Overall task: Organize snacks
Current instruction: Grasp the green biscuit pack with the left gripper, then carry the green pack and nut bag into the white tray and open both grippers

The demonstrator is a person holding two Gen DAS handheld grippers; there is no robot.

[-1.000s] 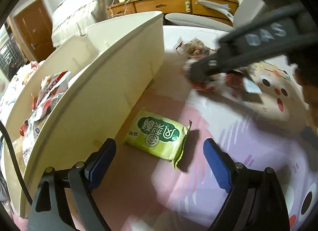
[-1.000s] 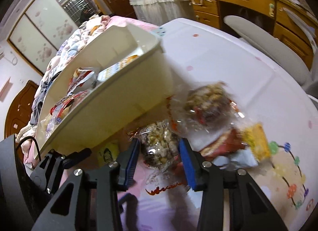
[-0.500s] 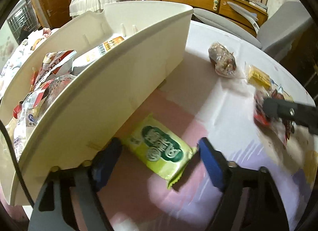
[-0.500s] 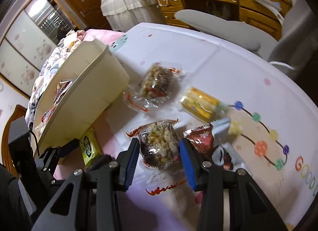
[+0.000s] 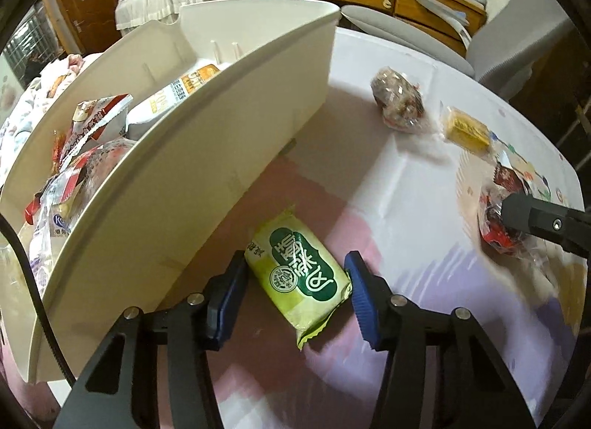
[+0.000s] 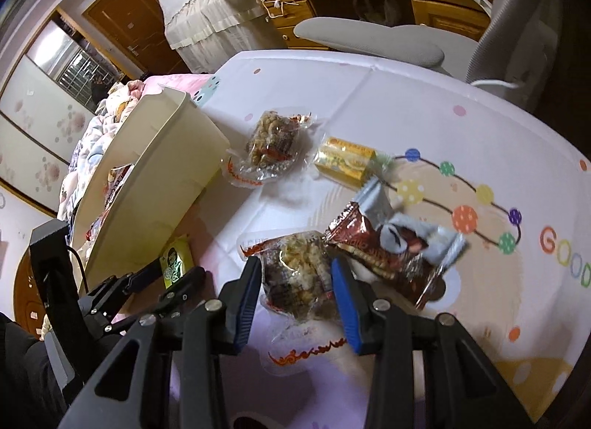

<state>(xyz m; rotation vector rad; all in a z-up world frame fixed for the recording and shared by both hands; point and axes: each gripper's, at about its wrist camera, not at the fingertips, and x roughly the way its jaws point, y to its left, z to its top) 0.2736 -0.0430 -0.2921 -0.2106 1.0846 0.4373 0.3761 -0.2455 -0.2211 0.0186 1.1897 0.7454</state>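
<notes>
Bin wall (image 5: 192, 178) hides the lower parts of the packets inside; the clear packet (image 5: 513, 229) at right is partly behind the right tool (image 5: 546, 224).

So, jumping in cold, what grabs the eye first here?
The left gripper, its jaws just closing, straddles a green snack pack beside the cream storage bin. The right gripper clamps a clear nut-cluster packet, with more snacks scattered on the tablecloth beyond.

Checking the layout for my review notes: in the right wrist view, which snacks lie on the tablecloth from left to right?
Green packet → clear nut-cluster pack by the bin → yellow bar → brown wrapper. The pack between the right tongs is left out, since it overlaps in the order.
</notes>
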